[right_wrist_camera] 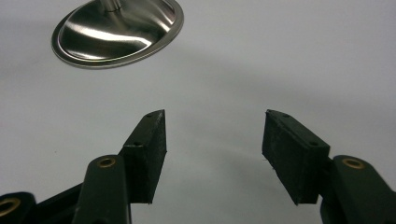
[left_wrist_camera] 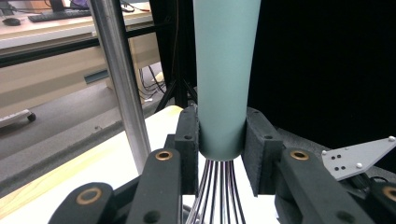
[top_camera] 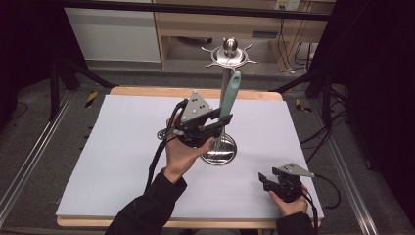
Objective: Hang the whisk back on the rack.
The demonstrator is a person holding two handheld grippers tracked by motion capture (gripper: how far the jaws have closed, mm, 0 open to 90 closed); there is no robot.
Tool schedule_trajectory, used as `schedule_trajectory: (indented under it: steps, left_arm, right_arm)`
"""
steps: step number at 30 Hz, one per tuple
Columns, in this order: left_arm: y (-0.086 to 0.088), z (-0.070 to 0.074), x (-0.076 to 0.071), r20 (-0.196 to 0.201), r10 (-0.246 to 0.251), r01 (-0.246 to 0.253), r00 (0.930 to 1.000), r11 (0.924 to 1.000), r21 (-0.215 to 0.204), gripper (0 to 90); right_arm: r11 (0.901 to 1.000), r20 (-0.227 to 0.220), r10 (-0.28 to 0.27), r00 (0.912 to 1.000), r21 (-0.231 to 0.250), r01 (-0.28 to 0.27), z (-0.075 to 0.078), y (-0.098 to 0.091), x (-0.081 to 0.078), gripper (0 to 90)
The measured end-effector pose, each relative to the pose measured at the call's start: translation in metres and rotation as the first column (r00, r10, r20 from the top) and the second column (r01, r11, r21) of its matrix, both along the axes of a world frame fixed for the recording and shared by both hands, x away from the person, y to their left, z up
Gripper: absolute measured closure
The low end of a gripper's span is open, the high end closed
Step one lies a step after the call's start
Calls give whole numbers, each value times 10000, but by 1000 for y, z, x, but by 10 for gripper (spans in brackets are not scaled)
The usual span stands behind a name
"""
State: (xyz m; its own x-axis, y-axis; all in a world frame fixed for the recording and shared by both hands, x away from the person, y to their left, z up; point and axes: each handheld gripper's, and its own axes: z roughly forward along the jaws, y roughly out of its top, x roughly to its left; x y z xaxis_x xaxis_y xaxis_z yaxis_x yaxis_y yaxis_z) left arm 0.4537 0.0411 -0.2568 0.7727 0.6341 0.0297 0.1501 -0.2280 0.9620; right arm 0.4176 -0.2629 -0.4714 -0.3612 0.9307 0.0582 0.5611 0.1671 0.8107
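Observation:
A whisk with a pale green handle [top_camera: 231, 93] stands nearly upright in my left gripper [top_camera: 221, 120], which is shut on the handle's lower end. In the left gripper view the handle [left_wrist_camera: 225, 74] rises between the two jaws and the whisk's wires [left_wrist_camera: 219, 191] run down below them. A steel utensil stand [top_camera: 226, 58] with a hooked top ring and a round base [top_camera: 219, 152] stands mid-table, right behind the whisk; its pole [left_wrist_camera: 122, 88] is left of the handle. My right gripper [top_camera: 263, 180] rests open at the front right of the table, empty, its jaws pointing at the stand's base [right_wrist_camera: 116, 30].
A white sheet [top_camera: 122, 147] covers the wooden table. Metal rails run along both sides of the table, and cables lie on the floor at the right. A wooden bench stands behind the table.

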Motion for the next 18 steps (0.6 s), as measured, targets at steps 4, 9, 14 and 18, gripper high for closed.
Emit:
schedule_trajectory:
  steps: [4,9,14,18]
  left_arm:
    - [-1,0,4,-67,20,-19,10000,10000,57,689]
    - [-3,-1,7,-49,128,-128,9999,9999,100,689]
    - [-3,-2,12,-94,206,-205,9997,9997,146,689]
    - [-4,-3,16,-135,248,-246,9996,9996,131,689]
  right_arm:
    - [10000,-8,15,10000,-2,-15,0,0,0,402]
    - [10000,0,6,10000,5,-6,0,0,0,402]
    - [10000,-19,15,10000,14,-14,0,0,0,402]
    - [10000,-29,11,10000,11,-11,0,0,0,403]
